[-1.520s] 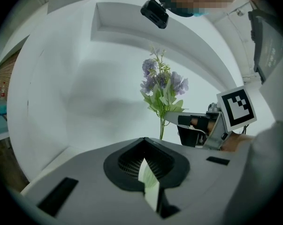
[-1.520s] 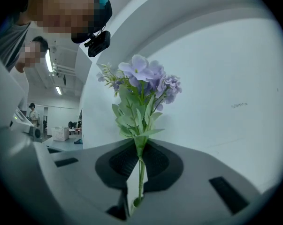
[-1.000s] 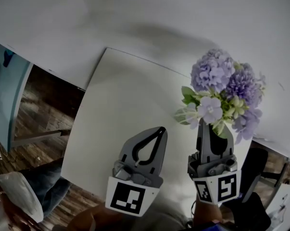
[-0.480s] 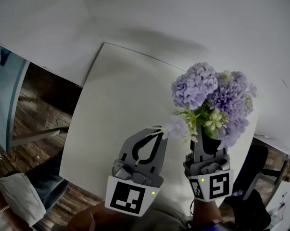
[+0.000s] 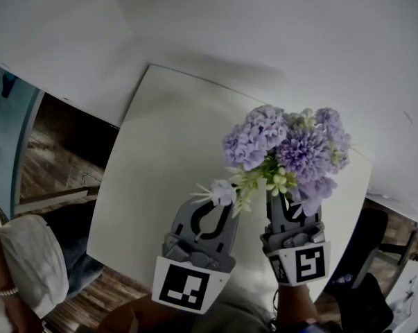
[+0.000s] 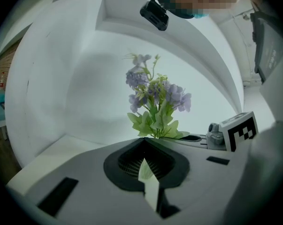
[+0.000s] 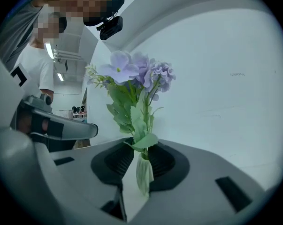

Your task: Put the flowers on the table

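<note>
Two risks from here, likely: slipping through a pinch on thin stems [image 7: 144,172], or toppling if released upright, being top-heavy. Clamped low on those stems with the right gripper [image 5: 285,201], flowers [image 5: 285,148] rising straight off its jaws; left gripper [image 6: 144,146] beside, pressed together, empty. All above the white table [image 5: 167,151].

No word, number or brand could be read. The left claw [image 5: 221,210] and the right claw [image 5: 286,203] bore only black-and-white square markers [image 5: 186,288] on their cubes (coded patterns, not letters). A black mark on a person's white shirt [image 7: 32,64] was cut off and unreadable.
</note>
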`<state>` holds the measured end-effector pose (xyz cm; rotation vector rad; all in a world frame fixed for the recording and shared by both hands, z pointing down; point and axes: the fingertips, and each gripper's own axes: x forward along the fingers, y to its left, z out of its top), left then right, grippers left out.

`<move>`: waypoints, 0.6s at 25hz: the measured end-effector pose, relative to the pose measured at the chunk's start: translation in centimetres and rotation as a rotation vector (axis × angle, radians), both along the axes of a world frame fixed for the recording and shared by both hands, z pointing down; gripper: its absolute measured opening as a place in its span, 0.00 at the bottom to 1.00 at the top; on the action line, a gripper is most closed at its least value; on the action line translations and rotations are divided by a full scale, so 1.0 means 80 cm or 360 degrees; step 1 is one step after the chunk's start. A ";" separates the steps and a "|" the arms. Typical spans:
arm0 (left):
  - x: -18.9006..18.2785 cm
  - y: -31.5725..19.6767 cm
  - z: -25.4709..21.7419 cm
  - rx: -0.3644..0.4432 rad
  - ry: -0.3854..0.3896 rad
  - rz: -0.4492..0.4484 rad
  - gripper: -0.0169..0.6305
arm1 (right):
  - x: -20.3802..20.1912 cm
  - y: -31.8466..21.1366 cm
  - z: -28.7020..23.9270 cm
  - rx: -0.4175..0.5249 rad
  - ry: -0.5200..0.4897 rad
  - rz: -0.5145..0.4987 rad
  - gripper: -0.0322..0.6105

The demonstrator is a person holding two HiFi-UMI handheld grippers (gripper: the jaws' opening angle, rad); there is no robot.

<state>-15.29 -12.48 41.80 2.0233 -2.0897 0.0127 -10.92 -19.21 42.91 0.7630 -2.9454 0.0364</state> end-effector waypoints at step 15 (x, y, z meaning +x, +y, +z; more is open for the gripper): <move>0.026 0.008 -0.010 0.0036 -0.0028 0.0029 0.04 | 0.026 0.022 0.011 -0.0043 0.0014 0.0002 0.21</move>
